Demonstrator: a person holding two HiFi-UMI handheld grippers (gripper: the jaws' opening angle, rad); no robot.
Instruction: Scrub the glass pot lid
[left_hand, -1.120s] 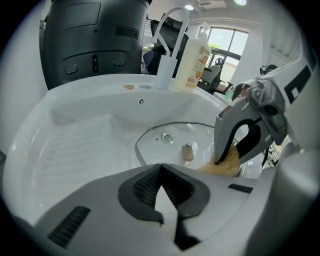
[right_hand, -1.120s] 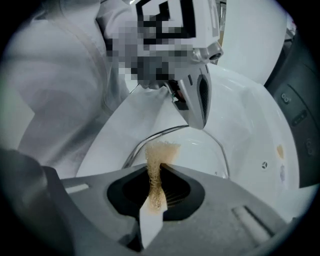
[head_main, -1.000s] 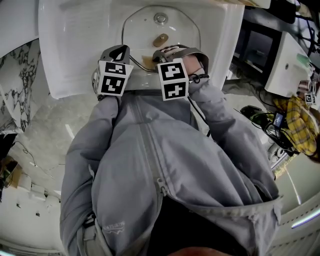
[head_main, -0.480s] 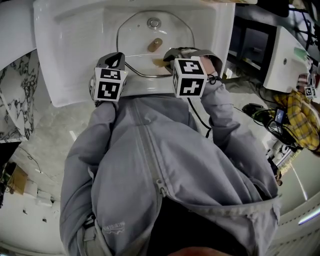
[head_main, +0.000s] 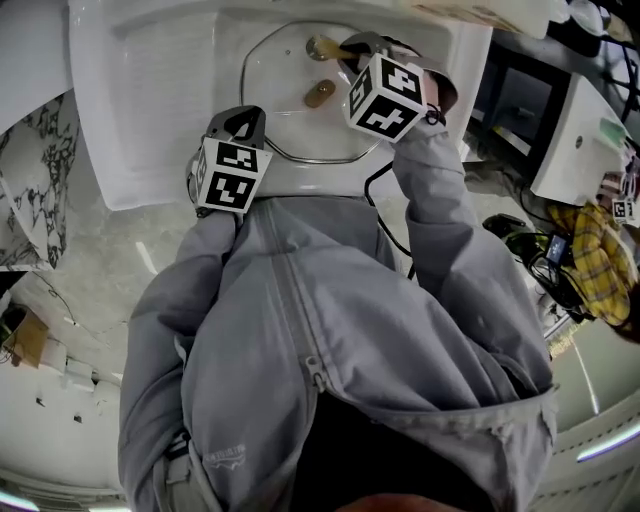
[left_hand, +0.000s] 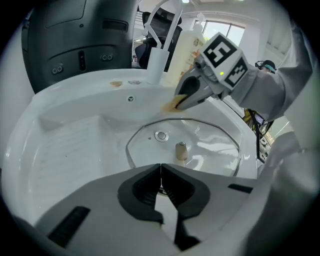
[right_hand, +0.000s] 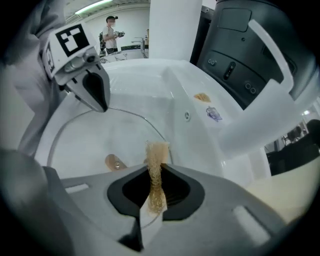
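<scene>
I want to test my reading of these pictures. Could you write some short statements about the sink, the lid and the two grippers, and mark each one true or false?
1. The right gripper's jaws hold a tan scrubbing pad. True.
2. The glass pot lid lies on a counter. False: it lies in the white sink.
3. The lid's knob is black. False: it is tan.
4. The left gripper's jaws stand wide apart. False: they are closed at the lid's near rim.
5. The two grippers are at opposite sides of the lid. True.
</scene>
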